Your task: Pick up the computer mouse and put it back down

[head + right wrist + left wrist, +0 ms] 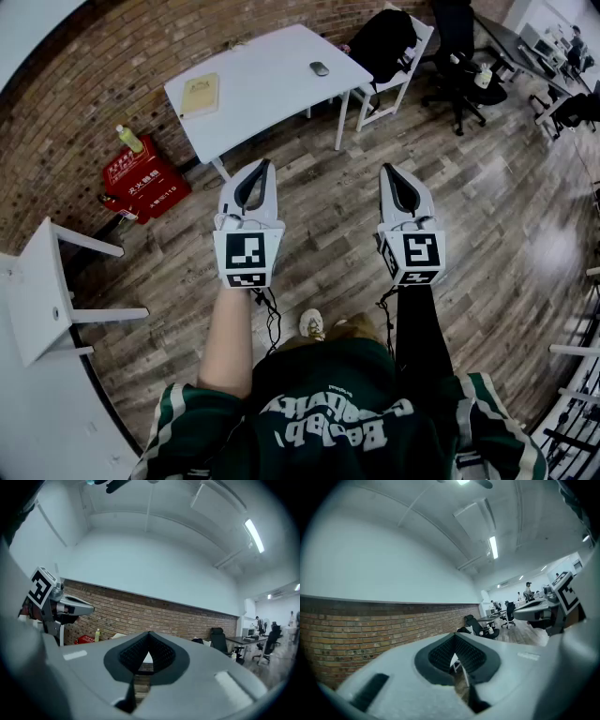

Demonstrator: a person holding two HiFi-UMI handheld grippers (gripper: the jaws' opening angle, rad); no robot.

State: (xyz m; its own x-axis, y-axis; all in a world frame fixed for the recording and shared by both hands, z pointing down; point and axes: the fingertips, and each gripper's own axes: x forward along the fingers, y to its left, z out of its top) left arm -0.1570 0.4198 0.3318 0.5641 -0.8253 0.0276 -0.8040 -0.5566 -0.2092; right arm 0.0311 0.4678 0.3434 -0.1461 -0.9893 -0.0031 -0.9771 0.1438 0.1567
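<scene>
Mouse lay alone near the right end of the white table, in the upper middle of the head view, well apart from both of our grippers. The left gripper and right gripper hung level at centre frame, each with its jaws pressed together on nothing.

We judged the step in hand to be the approach. To do it well, we needed to walk up to the table, commit one gripper, and spread its jaws before coming down. The pads should straddle the mouse across its narrow sides, not end to end. A smooth, rounded shell would likely slip, so we favoured a low, firm pinch, a short straight lift, and a flat landing before letting go.

Counted in the head view:
- one mouse
- one tan book at the table's left end
- two grippers
- one white chair bearing a black bag
- one bottle at upper left, beside what seemed two red boxes
</scene>
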